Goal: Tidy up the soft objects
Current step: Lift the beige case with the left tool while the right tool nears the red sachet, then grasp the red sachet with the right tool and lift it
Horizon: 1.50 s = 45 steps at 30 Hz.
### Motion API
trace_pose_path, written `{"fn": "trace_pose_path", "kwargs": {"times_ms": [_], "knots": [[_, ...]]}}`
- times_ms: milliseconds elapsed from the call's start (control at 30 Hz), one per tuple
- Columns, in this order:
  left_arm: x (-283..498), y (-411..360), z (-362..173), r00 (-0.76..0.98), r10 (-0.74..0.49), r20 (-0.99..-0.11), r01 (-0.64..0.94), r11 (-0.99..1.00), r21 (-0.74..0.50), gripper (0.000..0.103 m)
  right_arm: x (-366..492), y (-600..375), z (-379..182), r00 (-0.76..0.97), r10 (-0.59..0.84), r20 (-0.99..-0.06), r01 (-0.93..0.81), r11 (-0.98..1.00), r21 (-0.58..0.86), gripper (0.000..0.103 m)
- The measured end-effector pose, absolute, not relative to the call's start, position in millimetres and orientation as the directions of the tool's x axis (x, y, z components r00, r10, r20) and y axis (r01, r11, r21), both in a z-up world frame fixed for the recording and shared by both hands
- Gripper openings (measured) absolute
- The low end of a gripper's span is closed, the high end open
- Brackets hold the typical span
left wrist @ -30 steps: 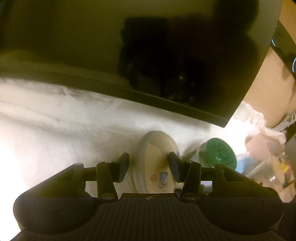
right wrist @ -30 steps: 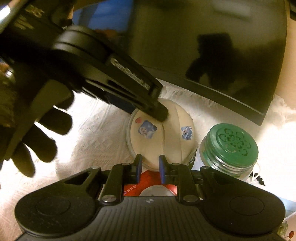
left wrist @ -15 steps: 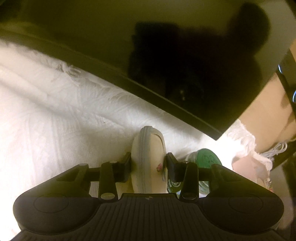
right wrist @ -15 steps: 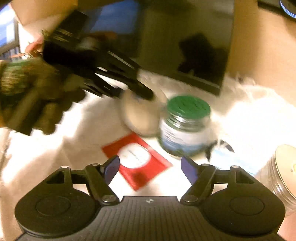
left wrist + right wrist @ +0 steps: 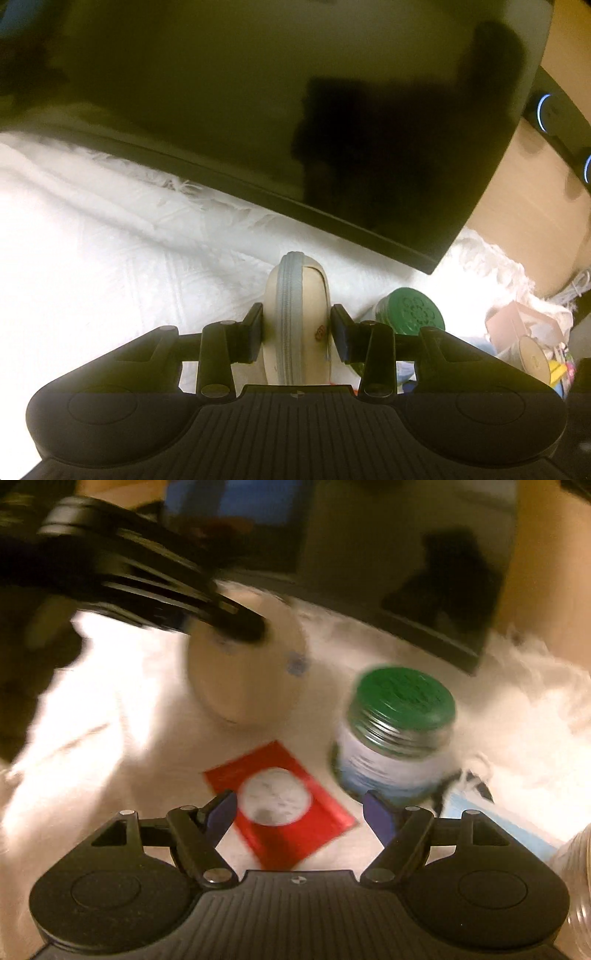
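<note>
A cream round zip pouch (image 5: 314, 295) with small stickers stands on its edge between the pads of my left gripper (image 5: 297, 332), which is shut on it over the white cloth (image 5: 110, 266). In the right wrist view the same pouch (image 5: 247, 686) hangs blurred from the left gripper (image 5: 236, 624), which comes in from the upper left. My right gripper (image 5: 299, 810) is drawn back and its jaws are opening, with nothing pressed between them. A red packet (image 5: 284, 834) with a white disc lies flat on the cloth beneath them.
A green-lidded jar (image 5: 399, 731) stands right of the pouch, also seen as the jar (image 5: 410, 310) past my left gripper's right finger. A dark screen (image 5: 295, 110) leans along the back. Small clutter (image 5: 524, 332) and a clear ridged container (image 5: 580, 867) sit at the right.
My left gripper closed on the pouch and turned it up on its edge. My right gripper opened and pulled back, and the red packet came into view.
</note>
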<state>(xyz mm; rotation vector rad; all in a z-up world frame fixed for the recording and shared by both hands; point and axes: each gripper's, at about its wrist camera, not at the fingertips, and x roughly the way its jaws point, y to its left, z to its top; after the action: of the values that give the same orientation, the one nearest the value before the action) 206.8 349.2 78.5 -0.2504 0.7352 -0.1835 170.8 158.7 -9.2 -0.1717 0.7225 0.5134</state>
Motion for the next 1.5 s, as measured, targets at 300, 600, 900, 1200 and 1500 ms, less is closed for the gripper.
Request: {"fn": "trace_pose_path", "kwargs": {"times_ms": [300,600,900,1200,1500], "knots": [[212,344,87,0.729,-0.214,-0.65,0.05,0.964,-0.261,0.043,164,176,-17,0.563,0.446,-0.696,-0.529,0.841,0.111,0.036],[209,343,87,0.736,-0.21,-0.643,0.049,0.965,-0.259,0.043,136,156,-2,0.607,0.468,-0.642,-0.587,0.809,0.034,0.068],[192,354,93,0.775,-0.2,-0.599,0.045,0.964,-0.263,0.043,142,172,4,0.589,0.516,-0.622,-0.672,0.74,-0.023,0.07],[177,377,84,0.795,-0.197,-0.574,0.003,0.947,-0.321,0.043,179,214,-29,0.504,0.536,-0.677,-0.722,0.692,0.01,0.08],[172,382,85,0.805,-0.2,-0.558,-0.005,0.939,-0.344,0.043,171,215,-21,0.496,0.516,-0.698,-0.737,0.675,-0.026,0.05]]}}
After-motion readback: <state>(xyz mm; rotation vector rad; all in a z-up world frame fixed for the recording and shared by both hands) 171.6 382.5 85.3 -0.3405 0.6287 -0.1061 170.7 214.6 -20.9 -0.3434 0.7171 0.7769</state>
